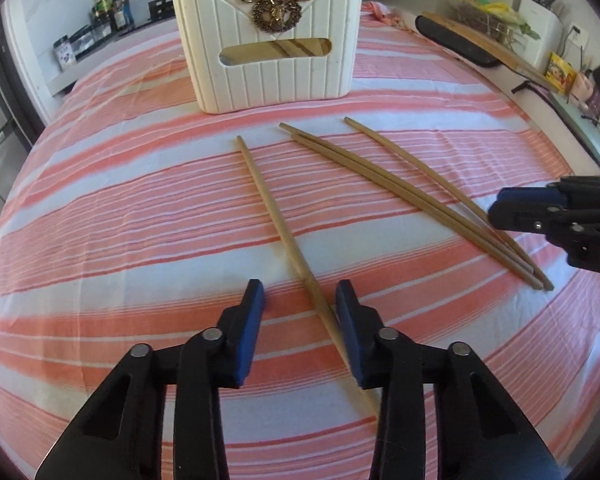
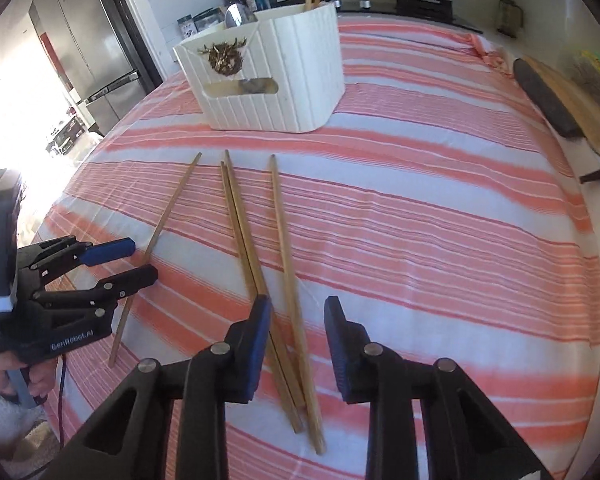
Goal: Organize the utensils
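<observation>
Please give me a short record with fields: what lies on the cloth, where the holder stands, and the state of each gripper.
surface: striped cloth
holder: white utensil holder, upright, behind the chopsticks
loose chopsticks: four; single chopstick apart, three chopsticks close together
left gripper: open, the single chopstick between its fingers, not pressed
right gripper: open, over the near ends of the three

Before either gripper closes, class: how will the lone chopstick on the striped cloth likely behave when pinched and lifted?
The lone chopstick looks like stiff wood, so probably no flopping. It is long and thin, so gripped near one end it may tilt. Its smooth, narrow shaft might slip or roll.
</observation>
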Demonstrator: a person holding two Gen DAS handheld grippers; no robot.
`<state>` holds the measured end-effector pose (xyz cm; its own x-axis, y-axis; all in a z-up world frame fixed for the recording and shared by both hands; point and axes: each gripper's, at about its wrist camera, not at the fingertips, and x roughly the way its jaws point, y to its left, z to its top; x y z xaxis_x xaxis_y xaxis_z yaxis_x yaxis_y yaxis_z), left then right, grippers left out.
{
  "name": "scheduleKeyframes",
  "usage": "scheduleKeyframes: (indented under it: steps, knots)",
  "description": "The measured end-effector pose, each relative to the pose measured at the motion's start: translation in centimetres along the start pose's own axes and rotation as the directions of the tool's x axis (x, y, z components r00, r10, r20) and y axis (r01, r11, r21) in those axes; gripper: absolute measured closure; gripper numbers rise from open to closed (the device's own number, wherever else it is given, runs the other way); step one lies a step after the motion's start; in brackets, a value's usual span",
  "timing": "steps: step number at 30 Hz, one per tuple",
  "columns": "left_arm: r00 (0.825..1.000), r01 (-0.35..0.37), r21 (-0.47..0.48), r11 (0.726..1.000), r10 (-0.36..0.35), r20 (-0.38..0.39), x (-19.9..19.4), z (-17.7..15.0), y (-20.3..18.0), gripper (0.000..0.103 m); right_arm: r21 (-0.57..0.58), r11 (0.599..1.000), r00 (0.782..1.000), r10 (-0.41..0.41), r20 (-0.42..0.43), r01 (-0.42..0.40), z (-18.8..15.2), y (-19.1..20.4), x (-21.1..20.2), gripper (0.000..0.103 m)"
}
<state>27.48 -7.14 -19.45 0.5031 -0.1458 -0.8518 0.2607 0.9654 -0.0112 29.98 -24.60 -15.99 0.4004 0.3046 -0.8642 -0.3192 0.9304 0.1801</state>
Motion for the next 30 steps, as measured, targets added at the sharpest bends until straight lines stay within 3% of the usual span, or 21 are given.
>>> scheduleKeyframes:
  steps: [2, 4, 9, 12, 14, 15, 16, 17, 18, 20, 23, 27, 30]
  knots:
    - [1.0, -0.002, 0.003, 1.0, 0.002, -0.001, -0.1, -0.1, 0.3, 0.087, -0.011, 1.0, 0.999, -0.001, -0.042, 0.001, 0.5, 0.3, 1.5, 0.089]
    - [1.0, 0.003, 0.008, 1.0, -0.003, -0.005, -0.3, -0.5, 0.6, 0.094, -0.019, 1.0, 0.999, -0.015, -0.045, 0.014, 0.8, 0.4, 1.9, 0.095]
    - [1.0, 0.01, -0.011, 1.0, -0.01, -0.028, -1.4, -2.0, 2.9, 0.095, 0.076, 0.99, 0.992, -0.115, -0.051, 0.119, -1.0, -2.1, 0.3, 0.096]
    - [0.998, 0.019, -0.021, 1.0, -0.02, -0.055, -2.0, -2.8, 4.4, 0.094, 0.118, 0.984, 0.99, -0.13, -0.058, 0.136, -3.0, -3.7, -1.3, 0.096]
    - [0.996, 0.039, -0.013, 0.999, -0.04, -0.08, -2.0, -2.6, 4.9, 0.087, 0.119, 0.984, 0.989, -0.128, -0.069, 0.136, -3.7, -4.3, -2.0, 0.093]
    - [0.995, 0.048, -0.005, 0.999, -0.049, -0.089, -2.0, -2.3, 5.0, 0.069, 0.121, 0.983, 0.989, -0.128, -0.08, 0.137, -3.8, -4.6, -2.2, 0.092]
    - [0.994, 0.056, 0.004, 0.998, -0.055, -0.091, -1.9, -1.9, 5.1, 0.046, 0.123, 0.983, 0.988, -0.123, -0.091, 0.133, -3.8, -4.9, -2.4, 0.081]
    - [0.994, 0.062, 0.009, 0.998, -0.062, -0.087, -2.0, -1.4, 5.3, 0.037, 0.125, 0.984, 0.989, -0.112, -0.095, 0.124, -3.8, -5.1, -2.7, 0.066]
    - [0.994, 0.074, 0.012, 0.997, -0.073, -0.08, -1.9, -0.9, 5.5, 0.029, 0.127, 0.986, 0.991, -0.1, -0.093, 0.112, -3.6, -5.3, -3.0, 0.061]
    - [0.99, 0.102, 0.027, 0.994, -0.099, -0.101, -1.2, 0.2, 5.7, 0.029, 0.133, 0.987, 0.992, -0.08, -0.102, 0.093, -3.0, -5.6, -3.2, 0.059]
    - [0.986, 0.09, 0.074, 0.993, -0.079, -0.149, 0.6, 1.8, 5.2, 0.029, 0.107, 0.991, 0.987, -0.067, -0.149, 0.083, -1.8, -5.5, -2.4, 0.059]
    - [0.984, 0.068, 0.104, 0.992, -0.05, -0.17, 2.3, 3.4, 4.7, 0.029, 0.02, 0.993, 0.976, -0.109, -0.19, 0.115, -0.1, -4.6, -0.2, 0.059]
    - [0.982, 0.051, 0.082, 0.995, -0.035, -0.187, 3.2, 4.8, 5.0, 0.029, -0.053, 0.986, 0.972, -0.165, -0.167, 0.158, 1.9, -3.8, 1.4, 0.059]
